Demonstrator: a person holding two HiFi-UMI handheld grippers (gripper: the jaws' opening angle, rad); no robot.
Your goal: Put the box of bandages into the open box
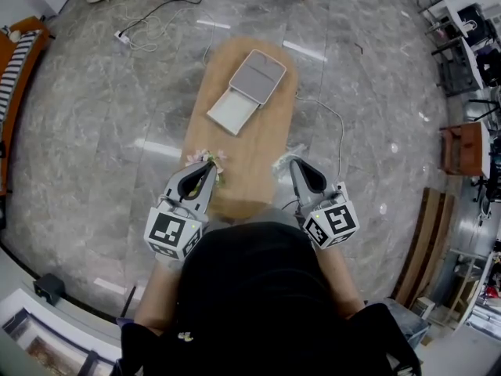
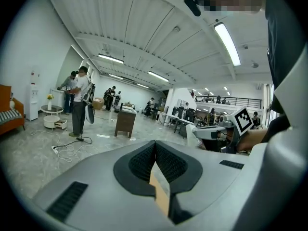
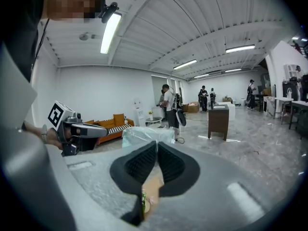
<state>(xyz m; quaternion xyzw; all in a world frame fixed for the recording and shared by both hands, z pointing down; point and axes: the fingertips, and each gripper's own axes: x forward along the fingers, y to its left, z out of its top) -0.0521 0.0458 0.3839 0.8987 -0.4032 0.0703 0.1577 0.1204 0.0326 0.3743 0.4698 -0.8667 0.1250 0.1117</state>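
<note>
An open pale box (image 1: 233, 111) with its grey lid (image 1: 258, 77) folded back lies at the far end of the oval wooden table (image 1: 243, 159). Both grippers hover at the table's near end. My left gripper (image 1: 210, 162) (image 2: 155, 143) has its jaws closed together with nothing between them; a small pink-flowered thing (image 1: 217, 157) lies right by its tip. My right gripper (image 1: 295, 162) (image 3: 157, 143) is likewise shut and empty. A pale, plastic-wrapped packet (image 1: 282, 164) (image 3: 147, 134) sits just to the left of and beyond its tip. I cannot tell which of these is the box of bandages.
Cables (image 1: 153, 23) trail on the marble floor beyond the table, and a white cord (image 1: 333, 116) runs on its right. A striped sofa (image 1: 14, 57) is at the left, a wooden bench (image 1: 423, 245) at the right. People (image 2: 79, 100) stand far off.
</note>
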